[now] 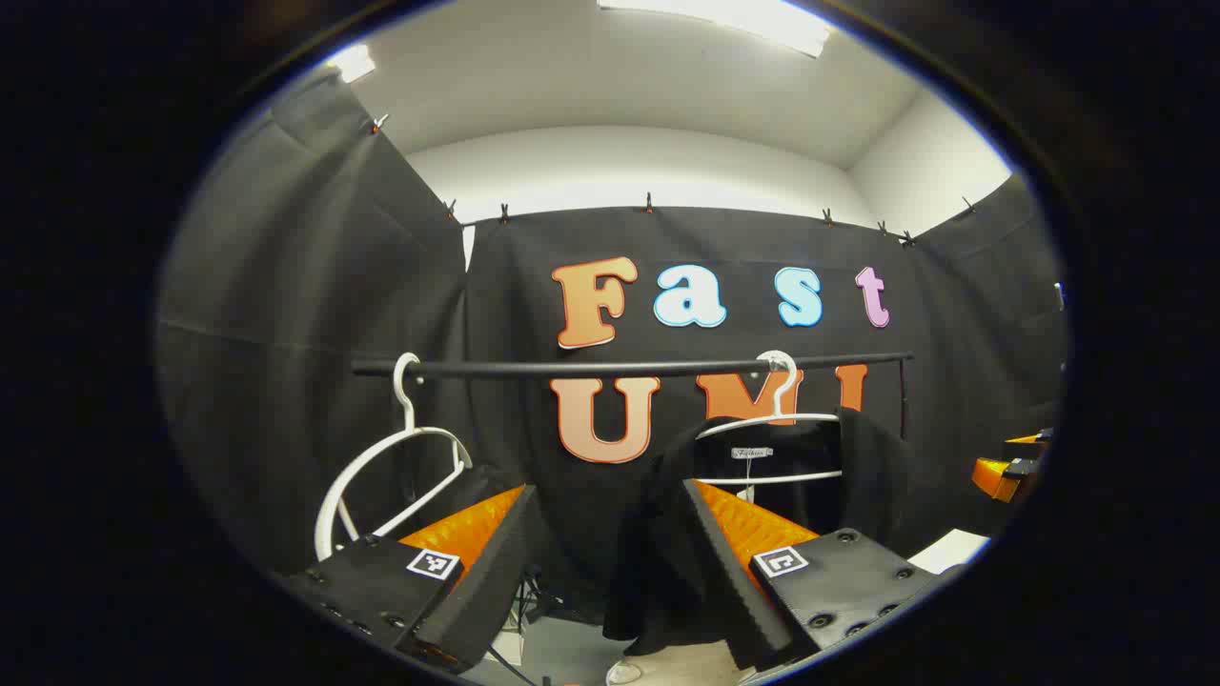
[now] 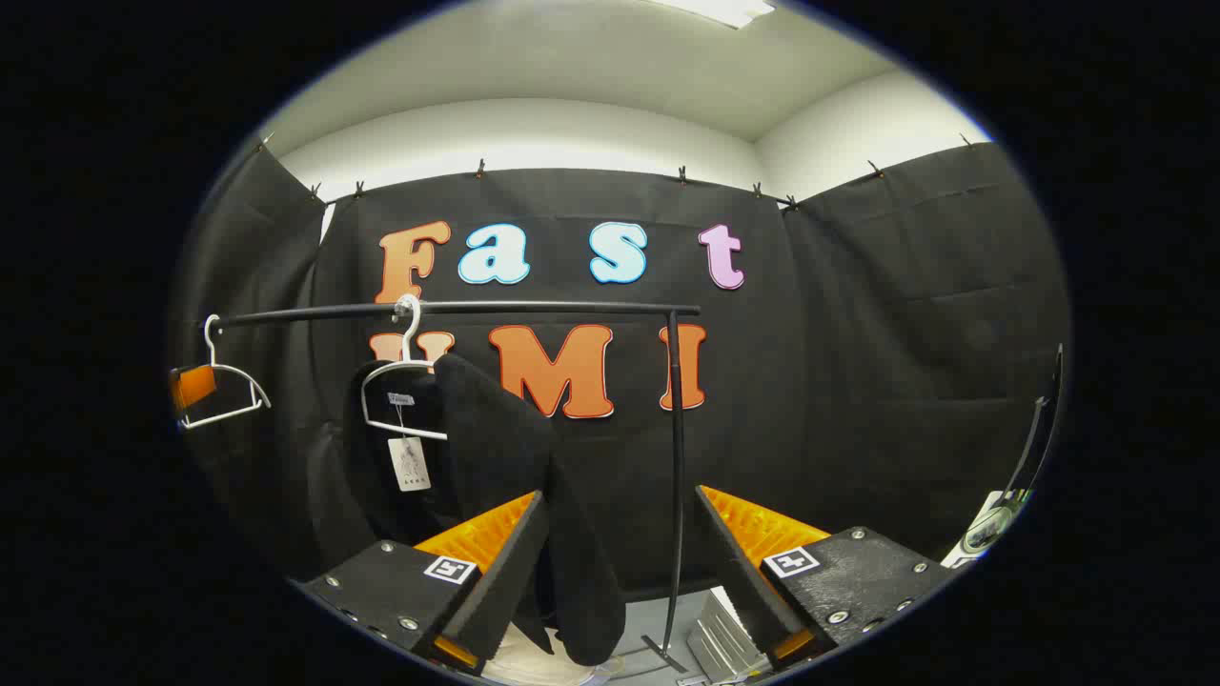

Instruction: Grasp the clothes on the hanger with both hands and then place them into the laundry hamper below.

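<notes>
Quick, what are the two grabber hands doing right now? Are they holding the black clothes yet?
Left gripper: jaws open, holding nothing; the black garment hangs just ahead.
Right gripper: jaws open, holding nothing; the garment hangs ahead on its white hanger.

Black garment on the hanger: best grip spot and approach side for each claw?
Take the black garment at its shoulders, one claw per side, coming in from the front. It drapes over the white hanger with sleeves hanging loose, so the shoulders are the supported folds. Both claws stand open.
</notes>
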`<state>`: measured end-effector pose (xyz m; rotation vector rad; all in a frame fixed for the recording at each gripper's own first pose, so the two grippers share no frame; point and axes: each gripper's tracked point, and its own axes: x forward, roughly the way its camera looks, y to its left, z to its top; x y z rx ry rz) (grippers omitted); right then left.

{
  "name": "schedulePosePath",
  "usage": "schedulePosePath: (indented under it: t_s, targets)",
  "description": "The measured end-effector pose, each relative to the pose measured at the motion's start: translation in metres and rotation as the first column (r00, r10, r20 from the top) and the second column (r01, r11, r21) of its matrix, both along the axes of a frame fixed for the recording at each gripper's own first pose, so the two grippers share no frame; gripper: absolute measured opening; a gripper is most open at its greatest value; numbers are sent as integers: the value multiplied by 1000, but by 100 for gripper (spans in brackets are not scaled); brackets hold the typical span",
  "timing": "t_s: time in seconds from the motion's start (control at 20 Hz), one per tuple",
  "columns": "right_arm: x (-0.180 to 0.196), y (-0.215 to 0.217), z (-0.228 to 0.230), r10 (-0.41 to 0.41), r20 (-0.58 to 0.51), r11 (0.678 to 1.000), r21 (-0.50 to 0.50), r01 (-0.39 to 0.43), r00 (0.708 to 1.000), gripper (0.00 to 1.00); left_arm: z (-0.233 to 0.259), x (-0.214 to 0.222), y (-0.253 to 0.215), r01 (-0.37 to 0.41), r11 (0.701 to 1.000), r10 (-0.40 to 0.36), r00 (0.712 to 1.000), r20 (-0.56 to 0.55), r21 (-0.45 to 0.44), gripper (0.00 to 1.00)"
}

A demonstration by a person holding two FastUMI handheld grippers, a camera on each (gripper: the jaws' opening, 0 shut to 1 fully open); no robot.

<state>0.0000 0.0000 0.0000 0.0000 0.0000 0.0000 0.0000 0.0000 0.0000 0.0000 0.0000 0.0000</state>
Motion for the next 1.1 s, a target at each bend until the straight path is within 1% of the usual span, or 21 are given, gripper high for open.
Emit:
schedulePosePath:
  t_s: [0.15,0.2,0.25,0.35,0.4,0.45,0.5,0.55,0.7,0.8,0.85,0.95,1.0,1.1]
  targets:
    - [0,20,-4,-14,2,1000,-5,14,1000,94,-10,13,17,5,1000,-5,1000,3,-1,96]
    - [-1,25,-4,-18,9,1000,-10,18,1000,94,-11,16,22,6,1000,-6,1000,9,-4,99]
    - [-1,29,-4,-24,15,1000,-18,24,1000,94,-15,18,26,8,1000,-8,1000,12,-8,99]
    - [-2,36,-7,-40,5,999,-27,40,999,94,-22,24,30,15,1000,-15,1000,-1,-14,93]
    - [-3,40,-8,-41,1,999,-23,41,999,94,-24,26,31,20,1000,-20,1000,-8,-13,93]
    - [-3,44,-9,-38,-2,999,-19,37,999,94,-27,30,31,24,1000,-24,1000,-16,-10,99]
    - [-3,44,-8,-38,-2,999,-16,38,999,94,-28,31,31,26,1000,-26,1000,-18,-12,96]
    - [-2,44,-9,-40,-9,999,-16,40,999,94,-27,31,31,25,1000,-26,999,-19,-17,99]
    - [-4,42,-10,-41,-20,999,-27,40,999,94,-31,33,26,33,999,-34,999,-25,-25,99]
    - [-6,47,-14,-26,-29,999,-21,25,999,94,-34,32,23,31,999,-32,999,-35,-32,99]
    - [-7,49,-16,-21,-32,1000,-17,20,999,94,-35,31,21,31,999,-33,999,-36,-35,96]
    - [-6,48,-16,-19,-33,1000,-7,19,999,94,-36,28,17,36,999,-37,999,-38,-35,96]
    - [-6,49,-19,-14,-38,1000,-5,13,999,94,-36,27,16,37,999,-39,999,-37,-34,93]
    - [-5,53,-20,-5,-48,1000,-1,5,999,94,-36,29,11,47,998,-49,998,-38,-40,93]
